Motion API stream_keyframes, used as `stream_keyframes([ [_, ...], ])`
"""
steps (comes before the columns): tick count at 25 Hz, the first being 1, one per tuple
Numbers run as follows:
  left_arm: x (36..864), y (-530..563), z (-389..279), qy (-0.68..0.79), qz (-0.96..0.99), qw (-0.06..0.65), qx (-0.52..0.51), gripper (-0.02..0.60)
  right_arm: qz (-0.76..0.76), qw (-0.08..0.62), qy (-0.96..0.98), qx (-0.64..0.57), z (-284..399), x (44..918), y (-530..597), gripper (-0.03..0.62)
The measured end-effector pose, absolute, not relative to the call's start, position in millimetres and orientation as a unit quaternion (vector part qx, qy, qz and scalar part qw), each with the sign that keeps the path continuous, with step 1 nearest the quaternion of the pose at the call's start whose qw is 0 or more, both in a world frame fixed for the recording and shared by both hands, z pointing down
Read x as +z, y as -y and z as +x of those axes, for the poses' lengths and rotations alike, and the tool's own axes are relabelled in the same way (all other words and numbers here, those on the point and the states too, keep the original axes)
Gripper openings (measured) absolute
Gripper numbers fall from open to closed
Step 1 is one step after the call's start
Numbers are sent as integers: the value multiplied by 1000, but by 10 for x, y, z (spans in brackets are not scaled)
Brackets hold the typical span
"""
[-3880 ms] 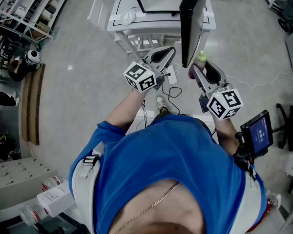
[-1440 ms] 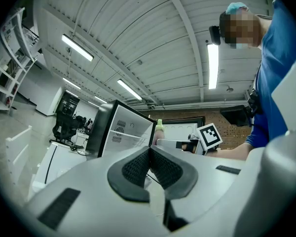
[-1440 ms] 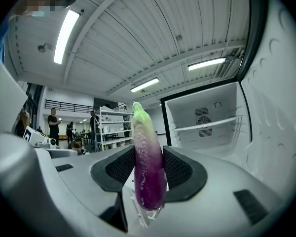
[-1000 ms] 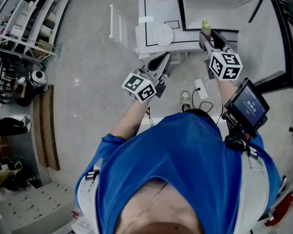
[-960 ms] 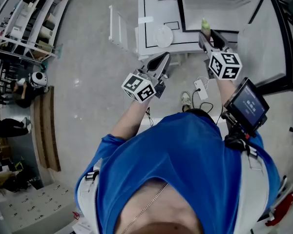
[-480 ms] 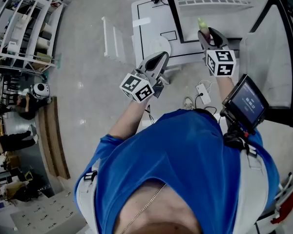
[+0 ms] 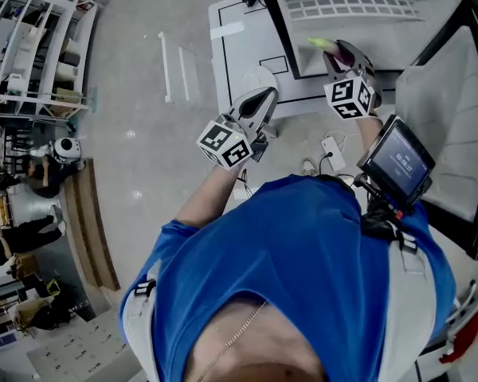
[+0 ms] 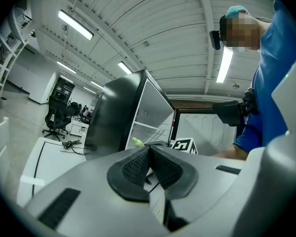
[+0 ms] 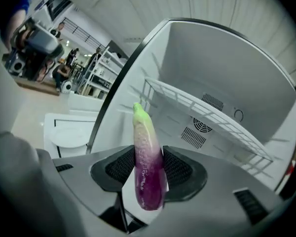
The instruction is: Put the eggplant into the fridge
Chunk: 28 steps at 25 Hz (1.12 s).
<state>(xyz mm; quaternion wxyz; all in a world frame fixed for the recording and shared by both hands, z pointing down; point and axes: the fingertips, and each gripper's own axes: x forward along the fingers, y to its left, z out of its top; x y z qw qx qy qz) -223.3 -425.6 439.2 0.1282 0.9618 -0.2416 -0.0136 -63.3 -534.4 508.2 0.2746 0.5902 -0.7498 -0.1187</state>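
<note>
The eggplant [image 9: 148,167], purple with a pale green tip, sits between the pads of my right gripper [image 9: 149,171], which is shut on it. In the head view the right gripper [image 7: 340,52] reaches into the open fridge [image 7: 366,22], and the eggplant's [image 7: 322,44] green tip points left over the white interior. A wire shelf [image 9: 202,110] and vents show ahead inside the fridge [image 9: 227,68]. My left gripper [image 7: 260,102] hangs shut and empty in front of the white table; its pads [image 8: 138,168] meet with nothing between them.
The fridge door [image 7: 454,118] stands open at the right. A white table [image 7: 235,50] with a white plate [image 7: 256,78] stands left of the fridge. A screen device [image 7: 397,161] rides on the right forearm. A power strip [image 7: 331,145] lies on the floor. Shelving [image 7: 40,54] lines the far left.
My right gripper has carried the eggplant further into the fridge opening and rolled, so the green tip now points left. The left gripper shifted slightly toward the table.
</note>
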Motion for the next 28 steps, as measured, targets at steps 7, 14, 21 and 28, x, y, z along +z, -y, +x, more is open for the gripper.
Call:
stream_keyframes([
  [7, 4510, 4426, -2290, 247, 959, 138, -7, 9, 548, 375, 722, -193, -609, 5437, 5774, 183],
  [14, 4560, 4506, -2338, 252, 956, 151, -2, 8, 504, 455, 692, -244, -467, 5631, 6101, 183],
  [21, 4618, 4613, -2459, 264, 951, 159, -5, 9, 462, 516, 672, -262, -356, 5949, 6404, 183],
  [28, 4649, 4618, -2510, 272, 949, 162, -2, 9, 429, 551, 658, -283, -321, 6085, 6576, 183],
])
